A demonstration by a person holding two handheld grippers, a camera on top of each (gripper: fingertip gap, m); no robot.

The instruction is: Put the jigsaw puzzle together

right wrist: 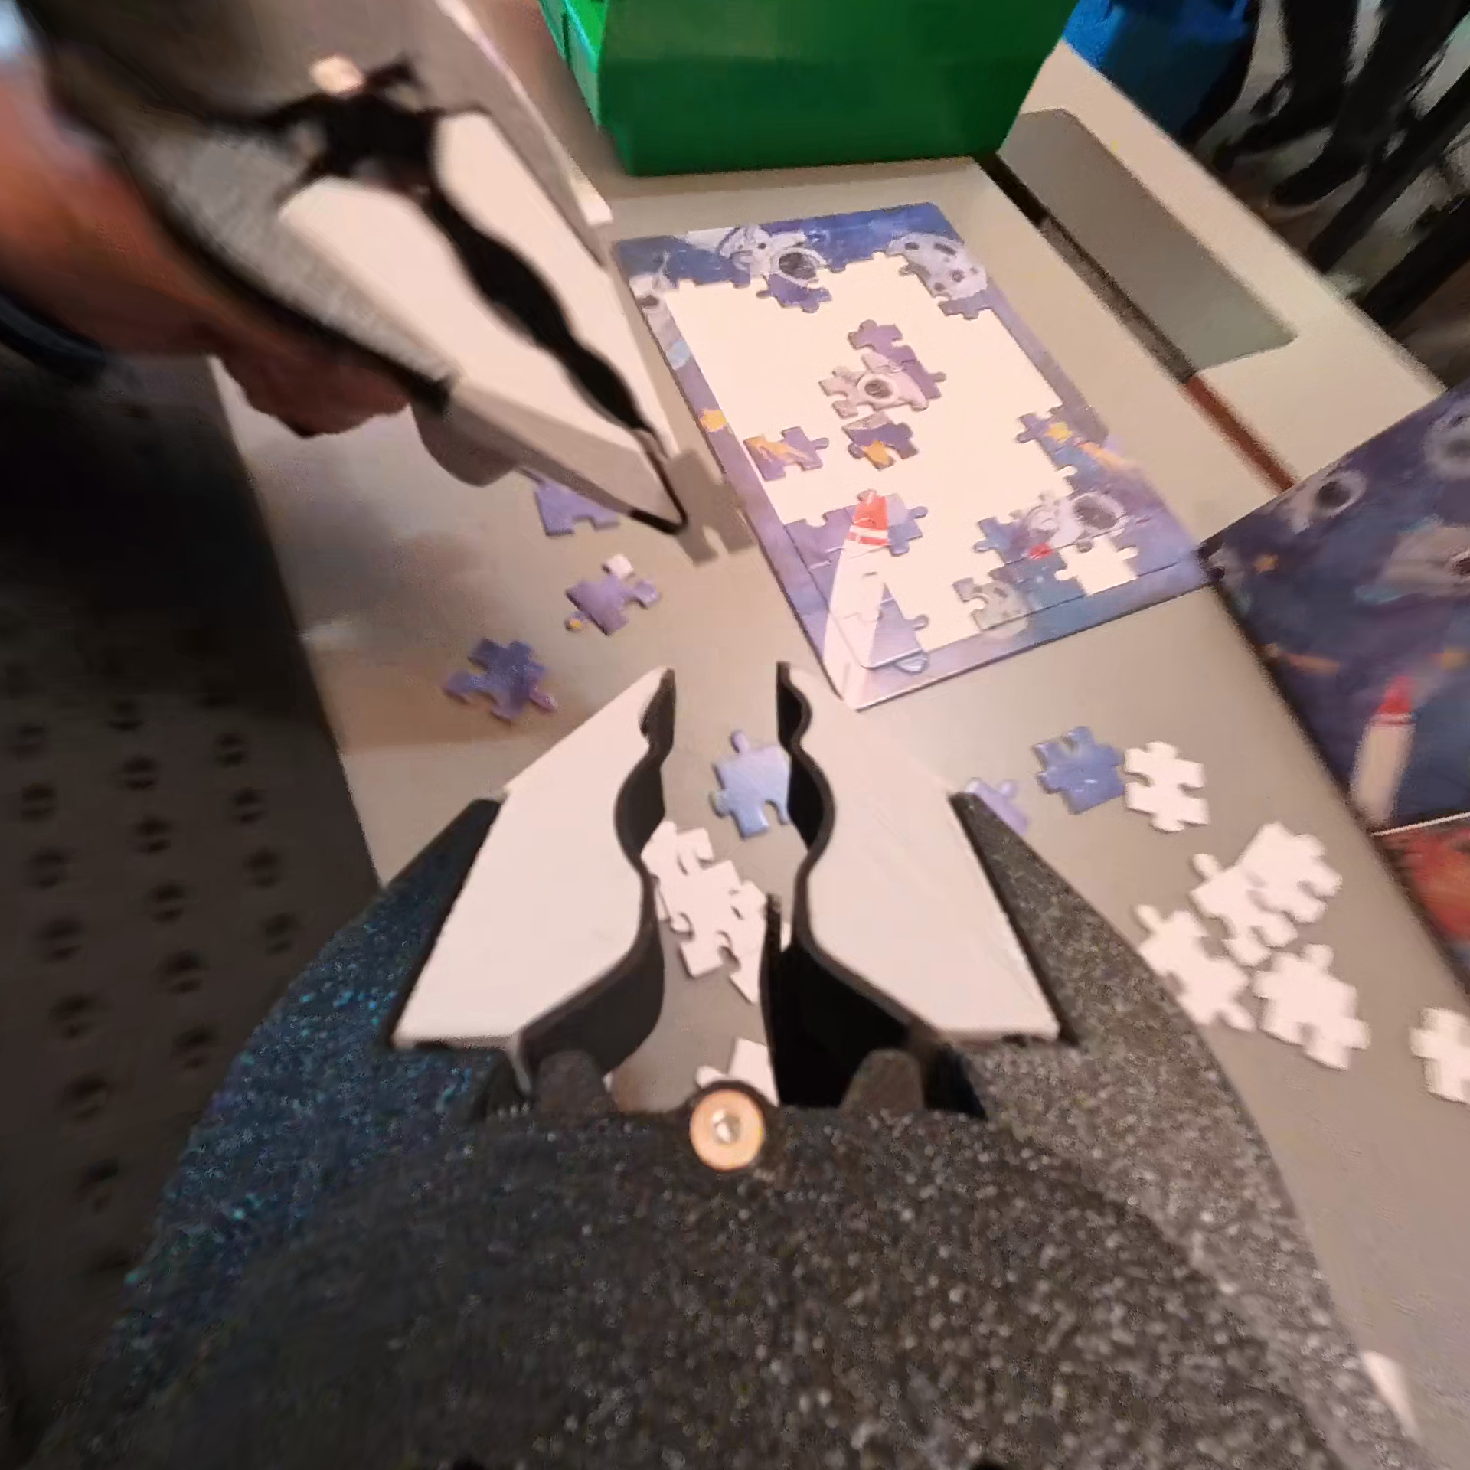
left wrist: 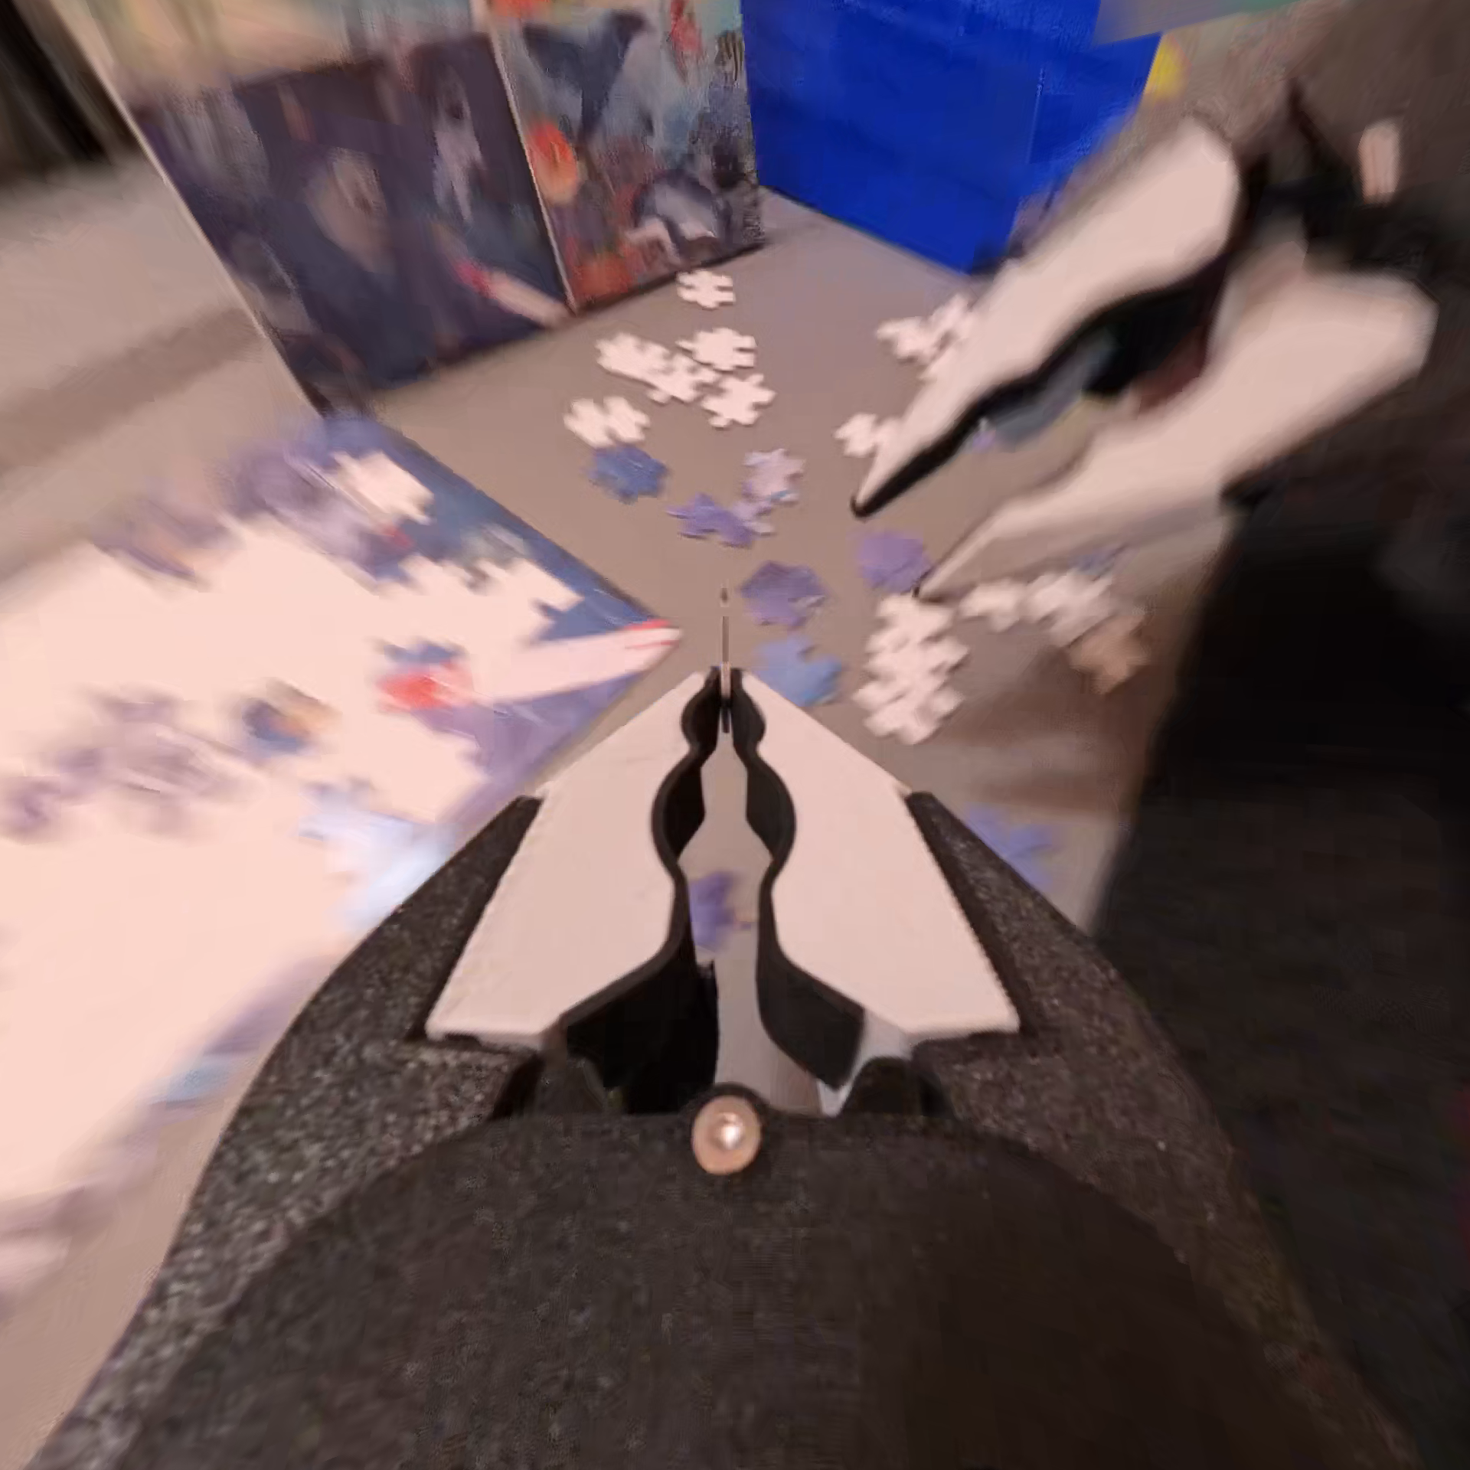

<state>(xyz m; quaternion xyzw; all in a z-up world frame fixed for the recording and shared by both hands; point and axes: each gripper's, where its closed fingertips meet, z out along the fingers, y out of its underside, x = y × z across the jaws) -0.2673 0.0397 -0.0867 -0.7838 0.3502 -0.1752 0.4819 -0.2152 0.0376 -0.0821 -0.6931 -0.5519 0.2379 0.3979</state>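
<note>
While both wrist views are motion-blurred, the main layout can be read. On the grey tabletop (right wrist: 445, 557) lies the rectangular jigsaw puzzle tray with a blue-purple space picture border (right wrist: 899, 445); its white centre is only partly filled, with small groups of fitted pieces and a red-tipped white rocket at the near edge.

The left gripper (left wrist: 724, 688), with white fingers and black wavy inner pads, has its fingertips pressed together on a thin piece seen edge-on (left wrist: 724, 636), which projects forward from the tips. It appears to be a puzzle piece, but its printed face cannot be read. In the right wrist view this gripper sits just beside the tray's left edge, tips near the tabletop.

The right gripper (right wrist: 725, 692) has its fingers parted by a clear gap and holds nothing. It hangs above a light blue loose puzzle piece (right wrist: 752, 783) and a small heap of white face-down pieces (right wrist: 700, 907).

More loose purple pieces (right wrist: 612, 596) lie left of the tray, and further white pieces (right wrist: 1249, 946) lie to the right. An upright picture box (left wrist: 382, 231) and a blue bin (left wrist: 939, 119) stand at the far side; a green bin (right wrist: 795, 79) stands beyond the tray.
</note>
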